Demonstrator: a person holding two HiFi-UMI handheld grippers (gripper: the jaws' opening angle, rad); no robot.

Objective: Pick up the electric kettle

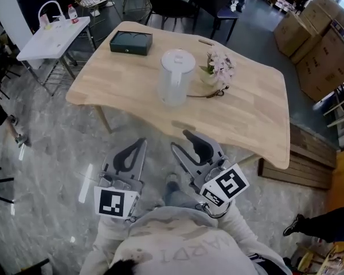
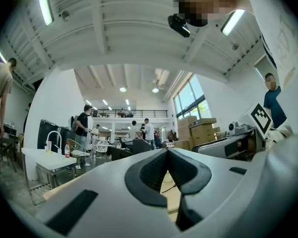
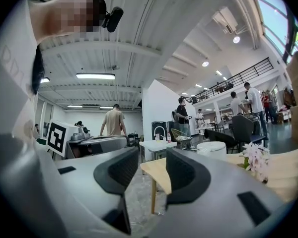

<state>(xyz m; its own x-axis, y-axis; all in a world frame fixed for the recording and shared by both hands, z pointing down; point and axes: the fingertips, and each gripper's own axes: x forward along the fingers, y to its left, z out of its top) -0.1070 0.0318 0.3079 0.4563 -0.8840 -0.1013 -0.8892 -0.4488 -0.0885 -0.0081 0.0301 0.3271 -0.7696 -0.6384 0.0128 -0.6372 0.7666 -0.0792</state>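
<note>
The white electric kettle stands upright near the middle of the light wooden table, and its lid shows in the right gripper view. Both grippers hang short of the table's near edge, well apart from the kettle. My left gripper has its tips together with nothing between them; the kettle is hidden behind its jaws in the left gripper view. My right gripper is open, and the gap between its pads is empty.
A dark green box and a small pot of pink flowers stand on the table beside the kettle. A small white table, dark chairs, cardboard boxes and a low wooden bench surround it. Several people stand behind.
</note>
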